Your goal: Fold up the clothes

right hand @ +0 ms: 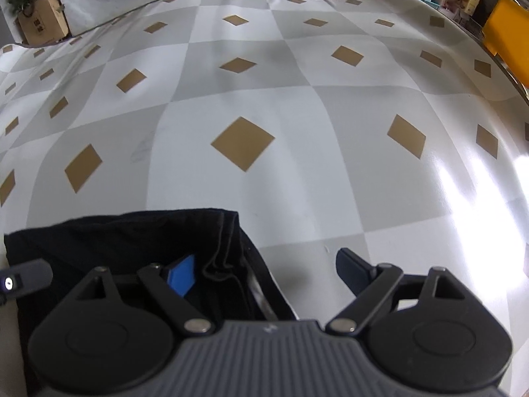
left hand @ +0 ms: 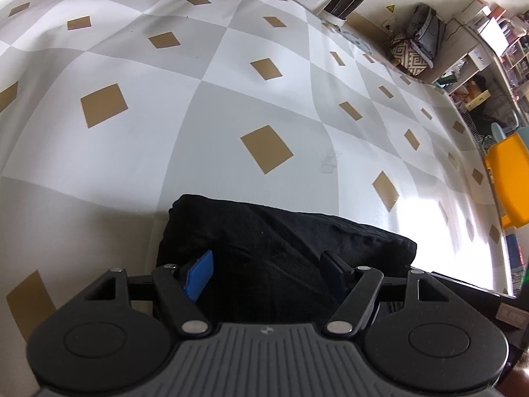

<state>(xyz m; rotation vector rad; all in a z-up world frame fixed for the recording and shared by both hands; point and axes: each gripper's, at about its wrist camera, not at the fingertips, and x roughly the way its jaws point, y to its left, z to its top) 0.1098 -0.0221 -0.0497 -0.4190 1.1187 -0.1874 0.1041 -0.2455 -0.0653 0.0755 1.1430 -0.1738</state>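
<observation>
- Left tongs are spread apart, low over the folded black clothes.
- Right tongs are spread apart too, over the clothes' right edge on the tabletop.

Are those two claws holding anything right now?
No. Both the left gripper and right gripper are open above the black garment, gripping nothing.
</observation>
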